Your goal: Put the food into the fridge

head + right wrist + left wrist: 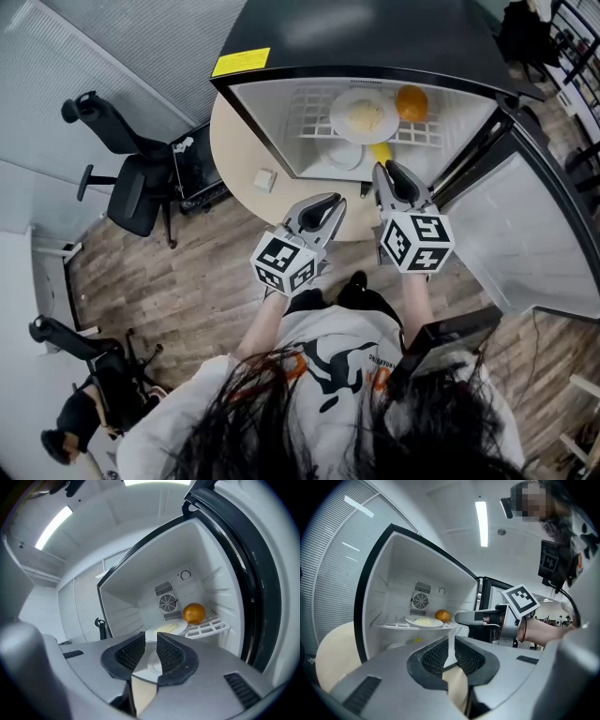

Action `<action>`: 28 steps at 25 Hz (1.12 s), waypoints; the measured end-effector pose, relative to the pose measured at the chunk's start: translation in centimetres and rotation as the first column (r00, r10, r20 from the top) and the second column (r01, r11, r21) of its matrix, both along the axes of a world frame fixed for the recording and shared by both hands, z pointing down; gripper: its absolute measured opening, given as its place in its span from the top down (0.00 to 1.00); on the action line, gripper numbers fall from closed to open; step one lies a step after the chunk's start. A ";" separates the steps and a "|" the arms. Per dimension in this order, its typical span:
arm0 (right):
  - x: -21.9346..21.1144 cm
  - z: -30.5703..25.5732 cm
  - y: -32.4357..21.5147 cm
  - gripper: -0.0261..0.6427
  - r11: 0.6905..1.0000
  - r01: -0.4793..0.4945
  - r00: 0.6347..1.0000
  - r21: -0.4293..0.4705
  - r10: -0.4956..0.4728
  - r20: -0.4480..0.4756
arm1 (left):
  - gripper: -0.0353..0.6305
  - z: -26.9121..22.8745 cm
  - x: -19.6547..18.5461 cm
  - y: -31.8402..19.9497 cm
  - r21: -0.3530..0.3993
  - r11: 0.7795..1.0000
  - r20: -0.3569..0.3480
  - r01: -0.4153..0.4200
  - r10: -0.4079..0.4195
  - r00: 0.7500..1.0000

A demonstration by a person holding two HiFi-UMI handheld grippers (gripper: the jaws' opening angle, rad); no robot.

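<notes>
Dark hair (281, 422) and a white printed shirt (328, 352) fill the bottom of the head view, and both forearms reach forward from them with the tongs. The left gripper (333, 202) has its tongs almost together, with only a slit between the ribbed pads (436, 656) and nothing in it. The right gripper (384, 171) has its tongs a little apart, and they are also empty. Both grippers sit side by side just in front of the open fridge (272, 112), whose door (534, 234) is swung wide to the right.

Inside, a white wire shelf (314, 108) carries a white plate (342, 127) with a pale yellow heap of food (366, 117) on it. An orange (411, 102) sits on the same shelf, just beside the plate on its right. Below the shelf, on the fridge floor, lies a second white dish (345, 155). A yellow item (380, 152) next to it is partly hidden by the right gripper and too obscured to name.

The fridge stands on a round beige tabletop (234, 150). A small white object (265, 179) lies on the tabletop near the fridge's left wall. A black office chair (131, 178) stands on the wooden floor to the left.
</notes>
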State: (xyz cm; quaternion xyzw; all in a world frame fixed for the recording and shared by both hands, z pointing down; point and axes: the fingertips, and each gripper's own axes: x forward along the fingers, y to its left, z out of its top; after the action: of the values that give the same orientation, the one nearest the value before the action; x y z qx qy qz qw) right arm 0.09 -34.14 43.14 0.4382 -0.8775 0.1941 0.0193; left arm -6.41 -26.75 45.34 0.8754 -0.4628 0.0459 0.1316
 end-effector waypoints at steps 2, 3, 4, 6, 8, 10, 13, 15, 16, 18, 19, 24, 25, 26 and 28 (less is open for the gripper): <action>-0.3 0.0 0.3 0.83 1.000 -0.001 1.000 -0.004 0.001 0.004 | 0.88 0.0 0.0 0.3 -0.001 1.000 0.001 -0.003 0.003 1.000; -0.4 0.0 0.5 0.83 1.000 0.000 1.000 -0.005 0.000 0.004 | 0.88 0.0 0.0 0.5 -0.002 1.000 0.000 -0.006 0.006 1.000; -0.5 0.0 0.9 0.83 1.000 0.000 1.000 -0.006 0.000 0.003 | 0.88 0.1 0.0 0.7 -0.003 1.000 -0.001 -0.010 0.010 1.000; -0.6 0.0 1.5 0.83 1.000 -0.005 1.000 -0.007 0.005 0.002 | 0.88 0.2 0.0 1.2 -0.004 1.000 -0.003 -0.022 0.022 1.000; -0.7 0.0 2.3 0.84 1.000 -0.016 1.000 -0.011 0.016 0.002 | 0.88 0.1 0.0 1.9 -0.002 0.999 -0.005 -0.037 0.037 0.999; -0.9 0.1 3.4 0.85 0.999 -0.028 1.000 -0.017 0.028 0.000 | 0.88 -0.1 -0.2 2.9 0.003 0.999 -0.007 -0.053 0.053 0.999; -1.5 0.1 5.6 0.85 0.999 -0.035 0.999 -0.024 0.035 -0.010 | 0.88 -0.6 -0.8 4.7 0.019 0.998 -0.011 -0.067 0.067 0.998; -2.2 0.0 7.1 0.86 0.999 -0.036 0.999 -0.023 0.036 -0.016 | 0.88 -0.8 -1.5 6.0 0.027 0.997 -0.012 -0.071 0.071 0.997; -2.6 0.0 7.9 0.86 0.999 -0.037 0.999 -0.024 0.036 -0.018 | 0.88 -0.9 -1.8 6.7 0.030 0.997 -0.013 -0.074 0.075 0.997; -3.3 0.2 9.7 0.86 0.999 -0.038 0.999 -0.032 0.037 -0.018 | 0.88 -1.0 -2.4 8.3 0.033 0.996 -0.020 -0.082 0.082 0.996; -3.6 0.3 10.8 0.86 0.998 -0.039 0.999 -0.040 0.038 -0.018 | 0.88 -1.0 -2.6 9.2 0.034 0.996 -0.025 -0.085 0.086 0.996; -4.7 1.4 15.7 0.87 0.996 -0.052 0.998 -0.069 0.050 -0.023 | 0.88 -0.8 -3.9 13.6 0.038 0.994 -0.039 -0.100 0.102 0.994; -4.8 1.6 16.6 0.87 0.996 -0.056 0.998 -0.073 0.055 -0.024 | 0.88 -0.7 -4.1 14.4 0.039 0.994 -0.040 -0.105 0.106 0.994; -4.9 1.7 17.4 0.88 0.995 -0.062 0.998 -0.076 0.060 -0.024 | 0.88 -0.7 -4.3 15.2 0.039 0.993 -0.041 -0.109 0.111 0.993; -5.1 1.7 19.0 0.88 0.994 -0.071 0.997 -0.078 0.069 -0.022 | 0.88 -0.8 -4.7 16.5 0.044 0.992 -0.043 -0.116 0.118 0.992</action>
State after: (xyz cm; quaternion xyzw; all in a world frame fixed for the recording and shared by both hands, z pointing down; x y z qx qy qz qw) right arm -5.02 -15.15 44.84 0.4694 -0.8530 0.2250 0.0382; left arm -11.07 -10.23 44.58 0.9044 -0.4083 0.0243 0.1211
